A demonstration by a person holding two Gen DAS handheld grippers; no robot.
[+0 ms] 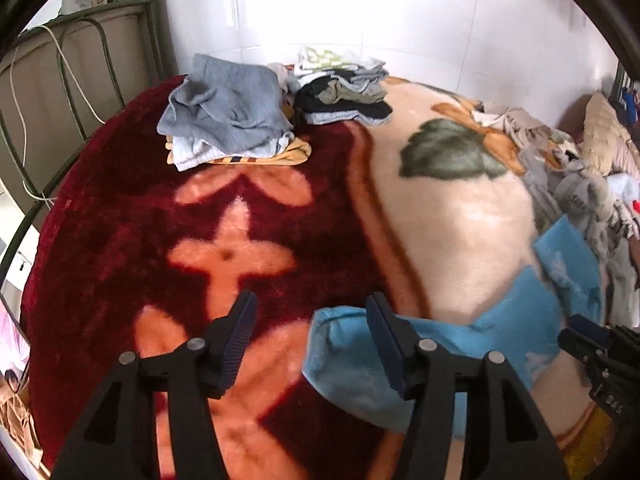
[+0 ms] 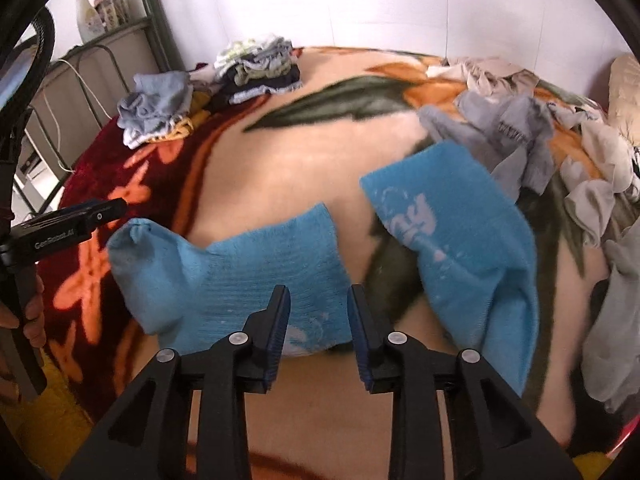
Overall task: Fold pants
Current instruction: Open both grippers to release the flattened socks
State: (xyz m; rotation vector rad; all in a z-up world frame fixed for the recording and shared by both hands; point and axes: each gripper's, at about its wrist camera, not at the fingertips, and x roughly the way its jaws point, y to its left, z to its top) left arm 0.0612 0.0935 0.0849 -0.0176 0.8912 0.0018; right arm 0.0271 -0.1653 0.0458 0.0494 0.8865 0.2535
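1. The right gripper (image 2: pixel 318 300) hangs low over the bed, its jaws a little apart and holding nothing; the gap between them looks down on the near edge of the blue pants (image 2: pixel 256 280).
2. The left gripper (image 1: pixel 312 320) has its jaws spread wide and empty. One jaw stands over the left end of the blue pants (image 1: pixel 360 364), the other over bare blanket (image 1: pixel 120 220) beside them.
3. The blue pants lie spread on the blanket directly ahead of both grippers. Their two legs point away from the grippers and part in a V, with pale blanket showing between them. The right-hand leg carries faded white lettering and its far edge curls over.
4. From the right wrist view the left gripper (image 2: pixel 104 210) shows just left of the pants, with fingers of the person's hand (image 2: pixel 32 312) wrapped round its handle.
5. Just beyond the right-hand leg of the pants sits a loose heap of grey and cream clothes (image 2: pixel 520 140), touching or nearly touching the leg's far end.
6. Well beyond the pants, to the left near the wall, rest two stacks of folded clothes: a grey-blue stack (image 1: pixel 228 112) nearer, and a darker mixed stack (image 1: pixel 344 92) just beside it.
7. Left of those stacks rises the green metal bed frame (image 1: pixel 100 40), with a white cable (image 1: pixel 76 80) draped on it.
8. Farthest from the pants, a white spray bottle (image 2: pixel 86 12) stands on the ledge behind the frame.
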